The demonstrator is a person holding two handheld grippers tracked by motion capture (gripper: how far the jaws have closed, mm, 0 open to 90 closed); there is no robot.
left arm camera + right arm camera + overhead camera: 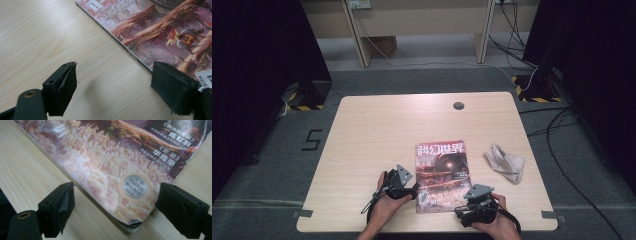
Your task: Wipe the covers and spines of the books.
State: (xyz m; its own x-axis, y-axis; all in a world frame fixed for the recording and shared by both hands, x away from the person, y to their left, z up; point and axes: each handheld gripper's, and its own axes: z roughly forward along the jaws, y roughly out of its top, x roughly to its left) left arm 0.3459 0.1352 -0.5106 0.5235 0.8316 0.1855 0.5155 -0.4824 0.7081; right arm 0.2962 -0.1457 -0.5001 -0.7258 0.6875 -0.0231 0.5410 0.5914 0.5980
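Observation:
A magazine (442, 172) with a reddish illustrated cover lies flat on the wooden table (377, 130), near its front edge. My left gripper (414, 190) is at the magazine's left edge, low over the table. In the left gripper view the left gripper (113, 67) stands open, one jaw over bare wood and the other over the magazine (162, 32), with the spine running between them. My right gripper (473, 200) is at the near right corner. The right gripper (116, 187) is open in its own view, and the magazine's (112, 157) slightly curled corner lies between the jaws, untouched.
A crumpled beige cloth (505, 162) lies on the table to the right of the magazine. A round grey cable hole (458, 105) sits near the far edge. Cables run across the floor at the right (562, 125).

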